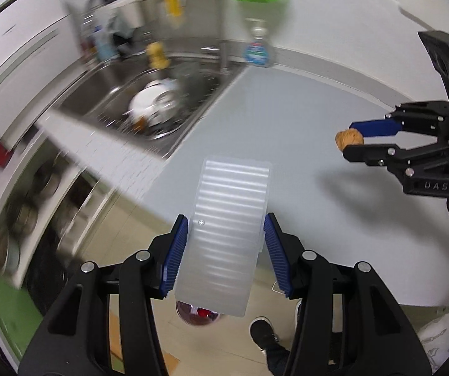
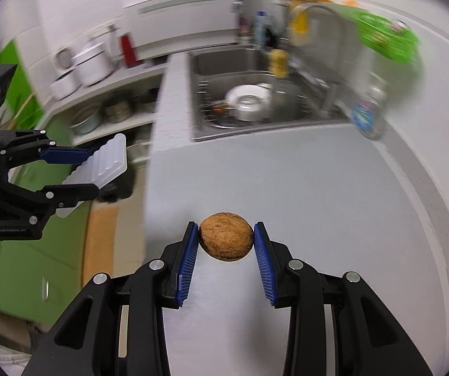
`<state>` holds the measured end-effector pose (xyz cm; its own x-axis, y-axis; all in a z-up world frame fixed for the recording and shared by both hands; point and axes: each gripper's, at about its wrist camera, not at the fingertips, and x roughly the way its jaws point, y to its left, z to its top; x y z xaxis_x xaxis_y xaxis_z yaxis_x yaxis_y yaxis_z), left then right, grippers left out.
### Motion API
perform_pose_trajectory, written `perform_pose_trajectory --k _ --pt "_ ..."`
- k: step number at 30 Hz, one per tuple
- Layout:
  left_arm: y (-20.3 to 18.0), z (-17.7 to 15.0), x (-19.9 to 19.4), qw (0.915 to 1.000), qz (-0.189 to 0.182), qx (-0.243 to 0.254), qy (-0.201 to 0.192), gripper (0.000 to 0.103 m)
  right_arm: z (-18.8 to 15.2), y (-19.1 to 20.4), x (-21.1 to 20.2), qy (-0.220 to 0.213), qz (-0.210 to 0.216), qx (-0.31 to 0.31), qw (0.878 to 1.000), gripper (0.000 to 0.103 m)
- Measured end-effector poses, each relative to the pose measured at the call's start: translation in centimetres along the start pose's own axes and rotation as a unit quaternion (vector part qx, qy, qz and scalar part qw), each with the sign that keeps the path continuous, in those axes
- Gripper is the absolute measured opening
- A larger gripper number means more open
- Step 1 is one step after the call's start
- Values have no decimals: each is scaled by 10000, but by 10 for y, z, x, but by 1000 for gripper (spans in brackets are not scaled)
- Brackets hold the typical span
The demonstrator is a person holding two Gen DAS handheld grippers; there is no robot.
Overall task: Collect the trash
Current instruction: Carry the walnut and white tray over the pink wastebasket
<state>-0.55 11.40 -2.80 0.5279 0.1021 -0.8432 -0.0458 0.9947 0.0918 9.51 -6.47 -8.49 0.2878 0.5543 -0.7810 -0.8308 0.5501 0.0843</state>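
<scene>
Both loads are airborne over the grey counter (image 2: 287, 172), sink (image 2: 256, 100) behind. My left gripper (image 1: 226, 244) clamps the ribbed plastic tray (image 1: 227, 228) by its long sides, most of it overhanging; a fast swing could lever it out. My right gripper (image 2: 226, 239) pinches the walnut (image 2: 226, 240) on two small contact spots. Round shell could squirt free and roll.

Home kitchen: sink (image 2: 205, 62), faucet (image 1: 207, 6), dishes (image 2: 248, 100).

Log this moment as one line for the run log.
left tool: shut on ribbed plastic tray | right tool: shut on walnut | both above counter
</scene>
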Motion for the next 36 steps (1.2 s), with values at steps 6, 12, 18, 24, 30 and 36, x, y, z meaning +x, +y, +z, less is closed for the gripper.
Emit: perform_pose_trajectory --k 6,12,18,24,30,36 --pt "20 -59 -25 9952 541 -810 89 50 0 53 13 24 604 -588 9964 36" --pt "48 -124 -38 9836 904 -1546 201 50 -2 119 36 171 1105 -1065 9880 36" --pt "85 -189 -25 9703 1024 -2173 288 50 -11 176 87 503 1320 -1302 9814 36" --pt "128 -246 16 9565 1023 -2702 398 50 -28 214 166 996 1340 -1317 9771 36" --pt "163 -312 85 9466 970 -3028 532 50 -71 245 279 1457 1423 -1361 9695 36" --pt "186 -380 165 9365 851 -3328 710 50 -122 267 393 1872 1449 -1397 9615 36"
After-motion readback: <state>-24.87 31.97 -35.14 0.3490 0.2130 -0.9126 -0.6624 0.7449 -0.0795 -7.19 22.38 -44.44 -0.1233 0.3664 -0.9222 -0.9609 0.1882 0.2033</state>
